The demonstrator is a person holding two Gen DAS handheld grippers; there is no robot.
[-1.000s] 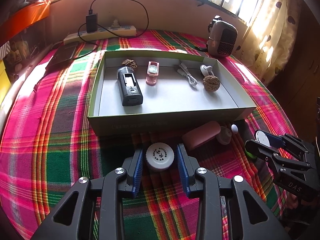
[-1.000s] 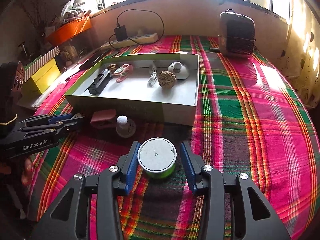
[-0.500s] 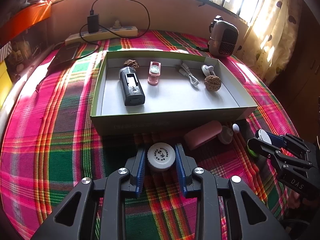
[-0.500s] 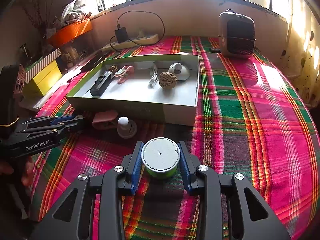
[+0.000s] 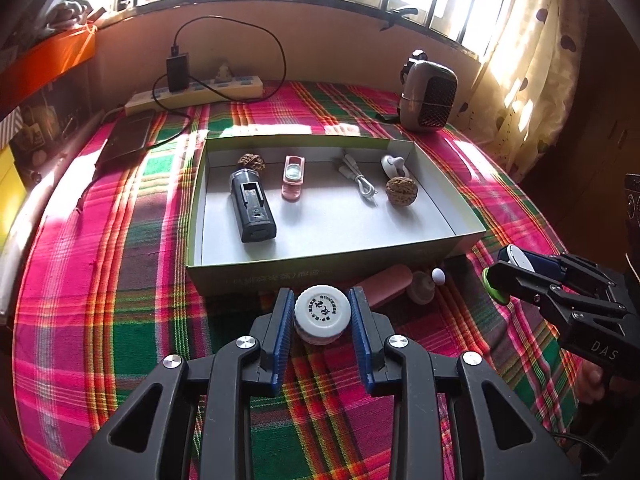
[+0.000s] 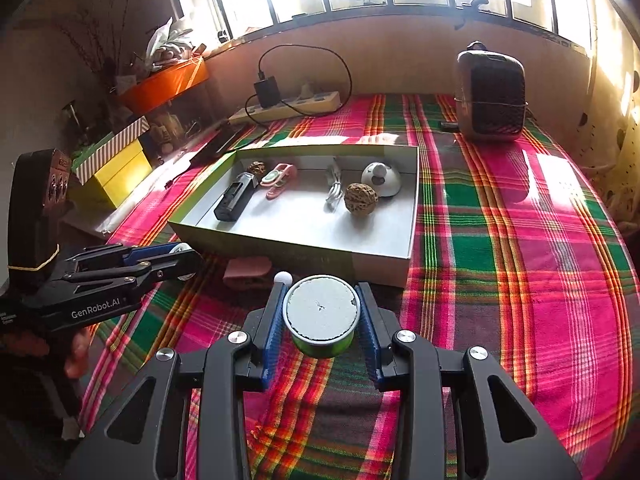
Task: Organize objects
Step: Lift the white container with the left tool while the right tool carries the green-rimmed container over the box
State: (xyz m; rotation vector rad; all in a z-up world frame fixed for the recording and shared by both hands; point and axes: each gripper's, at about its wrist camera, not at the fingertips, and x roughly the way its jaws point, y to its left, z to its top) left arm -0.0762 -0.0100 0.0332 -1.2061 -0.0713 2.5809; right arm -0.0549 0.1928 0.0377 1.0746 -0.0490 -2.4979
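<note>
- Left gripper (image 5: 322, 312) clamps a white-capped jar (image 5: 322, 313), the open box (image 5: 320, 270) just ahead.
- Right gripper (image 6: 321, 312) grips a green tin (image 6: 322, 318).

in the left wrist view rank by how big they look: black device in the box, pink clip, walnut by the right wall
1. black device
2. pink clip
3. walnut, close to the clip, so that order is unsure

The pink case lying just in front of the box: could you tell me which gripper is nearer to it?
Left. The left gripper, shut on the white jar, sits right beside the pink case. The right gripper, holding the green tin, is farther off.
</note>
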